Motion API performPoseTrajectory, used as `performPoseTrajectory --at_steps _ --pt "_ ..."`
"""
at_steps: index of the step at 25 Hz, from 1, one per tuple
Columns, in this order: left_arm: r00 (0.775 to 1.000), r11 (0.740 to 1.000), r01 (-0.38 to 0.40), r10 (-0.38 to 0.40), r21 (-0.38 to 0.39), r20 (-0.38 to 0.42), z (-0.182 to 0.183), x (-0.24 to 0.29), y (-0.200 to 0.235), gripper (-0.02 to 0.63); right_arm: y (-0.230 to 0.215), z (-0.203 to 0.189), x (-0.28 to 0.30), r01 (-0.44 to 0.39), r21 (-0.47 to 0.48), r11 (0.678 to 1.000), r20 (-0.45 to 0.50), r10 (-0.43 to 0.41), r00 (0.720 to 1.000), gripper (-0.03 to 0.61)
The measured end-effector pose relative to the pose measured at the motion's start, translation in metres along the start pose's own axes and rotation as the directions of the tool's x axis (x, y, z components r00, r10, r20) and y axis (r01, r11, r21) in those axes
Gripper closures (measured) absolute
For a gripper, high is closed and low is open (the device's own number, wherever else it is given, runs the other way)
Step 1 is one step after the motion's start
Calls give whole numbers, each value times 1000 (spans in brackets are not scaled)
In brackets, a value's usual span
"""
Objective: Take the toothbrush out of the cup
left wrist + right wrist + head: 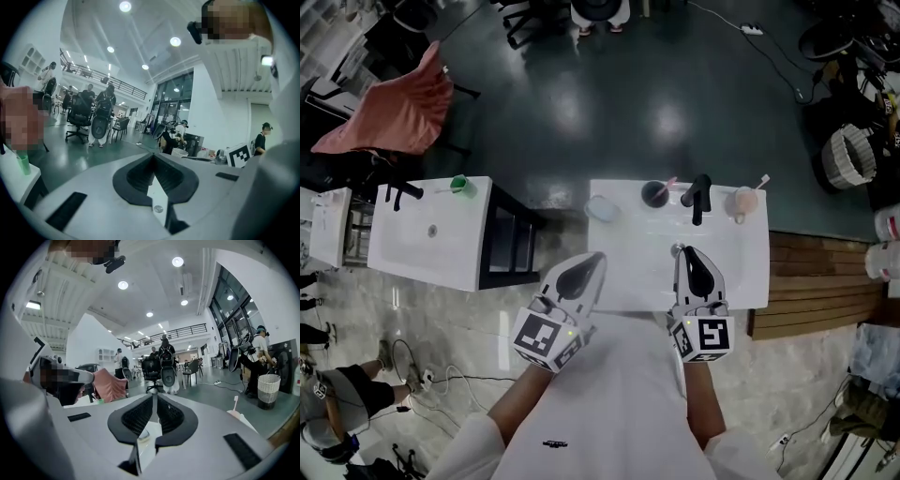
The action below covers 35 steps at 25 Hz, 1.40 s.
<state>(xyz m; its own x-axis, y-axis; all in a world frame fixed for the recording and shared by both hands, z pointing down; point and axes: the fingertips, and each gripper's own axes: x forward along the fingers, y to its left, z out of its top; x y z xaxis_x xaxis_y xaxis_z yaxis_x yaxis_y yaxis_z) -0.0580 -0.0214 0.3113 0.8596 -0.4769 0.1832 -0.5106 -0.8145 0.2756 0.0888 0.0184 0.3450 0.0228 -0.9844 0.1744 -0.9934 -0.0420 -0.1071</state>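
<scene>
A white sink (628, 272) carries a dark cup (653, 194) with a pink-tipped toothbrush (669, 181) left of the black faucet (699, 197). Right of the faucet, a pink cup (742, 202) holds a white toothbrush (762, 180). My left gripper (598, 255) hovers over the sink's near left part, shut and empty. My right gripper (684, 249) is over the basin in front of the faucet, shut with nothing in it. In the right gripper view the jaws (154, 394) meet, and the pink cup (233, 414) with its toothbrush (236, 402) shows at right. The left gripper (152, 154) points at open floor.
A pale clear cup (600, 208) stands at the sink's back left corner. A second sink (431, 253) to the left bears a green cup (459, 185). A wooden platform (816, 281) lies to the right. Office chairs and people stand across the dark floor.
</scene>
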Motion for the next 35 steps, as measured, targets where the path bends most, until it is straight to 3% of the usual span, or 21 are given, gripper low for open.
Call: performPoseTrajectory --at_steps 18,35 --pt "994 993 -97 93 -62 -61 -18 53 17 611 -32 -28 93 -27 81 996 -96 35 995 511" --pt "985 984 -138 124 -109 -121 -47 88 54 611 -60 -79 157 71 118 991 -209 -45 977 502"
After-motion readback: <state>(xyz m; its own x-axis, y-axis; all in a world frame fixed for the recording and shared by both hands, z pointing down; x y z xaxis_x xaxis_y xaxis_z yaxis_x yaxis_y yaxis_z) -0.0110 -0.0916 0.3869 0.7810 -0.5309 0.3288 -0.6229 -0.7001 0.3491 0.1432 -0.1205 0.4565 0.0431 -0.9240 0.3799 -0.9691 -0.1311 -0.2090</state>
